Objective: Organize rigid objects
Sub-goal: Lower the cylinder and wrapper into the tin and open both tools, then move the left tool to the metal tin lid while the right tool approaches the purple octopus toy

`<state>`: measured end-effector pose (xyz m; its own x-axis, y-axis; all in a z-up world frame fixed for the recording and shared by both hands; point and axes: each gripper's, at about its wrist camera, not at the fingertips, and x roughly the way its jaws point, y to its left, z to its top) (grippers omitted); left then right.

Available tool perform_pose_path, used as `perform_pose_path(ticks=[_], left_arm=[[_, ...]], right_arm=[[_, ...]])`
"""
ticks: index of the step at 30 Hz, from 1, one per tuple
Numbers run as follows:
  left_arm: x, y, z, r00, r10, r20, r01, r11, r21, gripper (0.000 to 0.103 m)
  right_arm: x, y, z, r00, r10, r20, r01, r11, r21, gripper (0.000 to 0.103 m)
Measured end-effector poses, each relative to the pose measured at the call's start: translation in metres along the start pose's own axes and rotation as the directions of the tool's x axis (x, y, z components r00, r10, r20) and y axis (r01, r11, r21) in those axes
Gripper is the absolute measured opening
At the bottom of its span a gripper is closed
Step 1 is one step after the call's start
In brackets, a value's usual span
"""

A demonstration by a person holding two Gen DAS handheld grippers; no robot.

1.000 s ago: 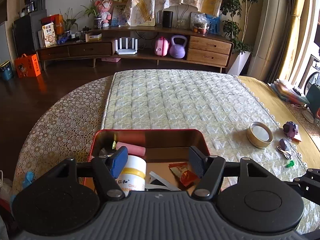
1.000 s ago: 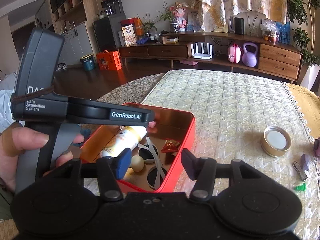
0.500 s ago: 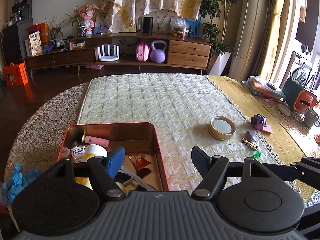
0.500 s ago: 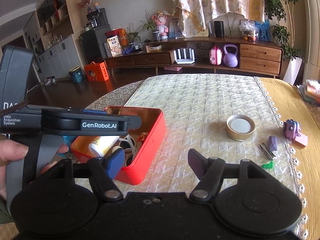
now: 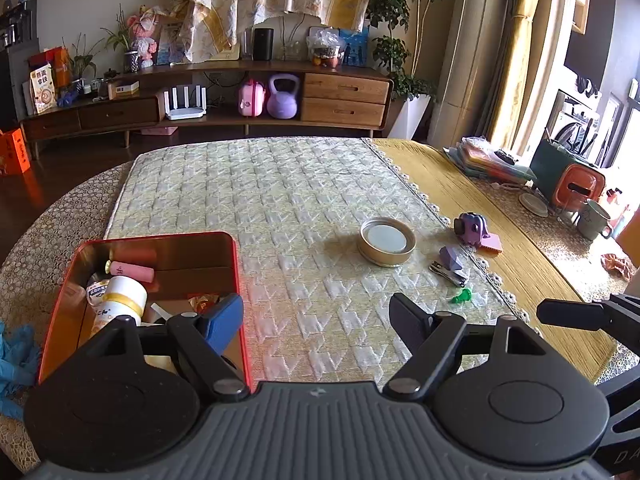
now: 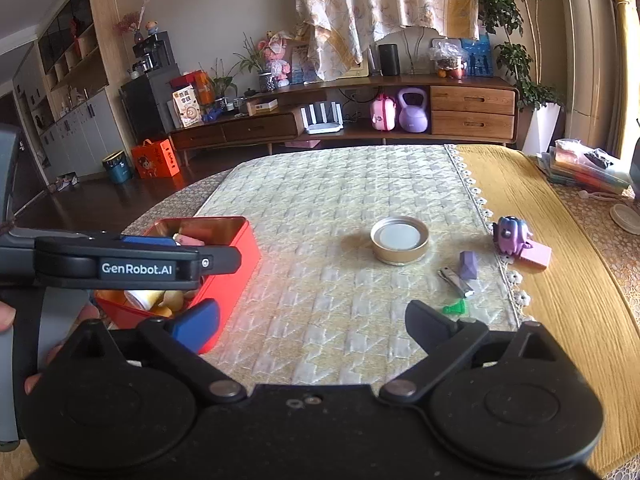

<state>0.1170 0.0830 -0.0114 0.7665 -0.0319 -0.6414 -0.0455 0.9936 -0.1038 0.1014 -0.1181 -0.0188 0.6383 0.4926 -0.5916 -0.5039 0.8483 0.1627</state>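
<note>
1. The red tin box (image 5: 236, 280) sits on the quilted mat (image 5: 280, 200), to the left of the left gripper (image 5: 316, 318). The blue finger pad (image 5: 222, 322) hangs just over the box's right wall.
2. Inside the box lie a white bottle with a yellow band (image 5: 120, 300), a pink tube (image 5: 134, 272) and an orange wrapper (image 5: 204, 302). Other small things in there are too hidden to name.
3. The left gripper's jaws stand wide apart, with only bare mat between them.
4. The right gripper (image 6: 314, 322) also has its jaws wide apart and grips nothing. In the right wrist view the box (image 6: 236, 256) is off to the left of its jaws.
5. A round gold lid (image 5: 386, 242) lies flat on the mat, ahead of both pairs of jaws and a little to the right.
6. Further right of the lid are 4 small things near the mat's lace edge: a purple toy (image 5: 472, 228) by a pink block (image 5: 492, 245), a purple nail clipper (image 5: 450, 264) and a green bit (image 5: 462, 296).
7. The green bit is the closest one to the right finger of each gripper.
8. A hand (image 6: 24, 344) holds the left gripper's handle, seen on the left side of the right wrist view.
</note>
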Motion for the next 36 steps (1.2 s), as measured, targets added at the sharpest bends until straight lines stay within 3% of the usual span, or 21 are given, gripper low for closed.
perform_pose_path(ticks=[9, 20, 36], left_arm=[[0.019, -0.027, 0.005, 0.999, -0.033, 0.011, 0.033, 0.999, -0.008, 0.083], [0.065, -0.065, 0.025, 1.000, -0.021, -0.006, 0.021, 0.999, 0.045, 0.083], [0.158, -0.096, 0.045, 0.998, -0.001, -0.064, 0.008, 0.994, 0.112, 0.083]], right_arm=[[-0.003, -0.042, -0.006, 0.998, -0.066, -0.011, 0.066, 0.998, 0.020, 0.103], [0.000, -0.098, -0.005, 0.994, -0.107, -0.016, 0.107, 0.993, 0.040, 0.102], [0.033, -0.175, 0.033, 0.986, -0.165, 0.025, 0.164, 0.986, 0.025, 0.102]])
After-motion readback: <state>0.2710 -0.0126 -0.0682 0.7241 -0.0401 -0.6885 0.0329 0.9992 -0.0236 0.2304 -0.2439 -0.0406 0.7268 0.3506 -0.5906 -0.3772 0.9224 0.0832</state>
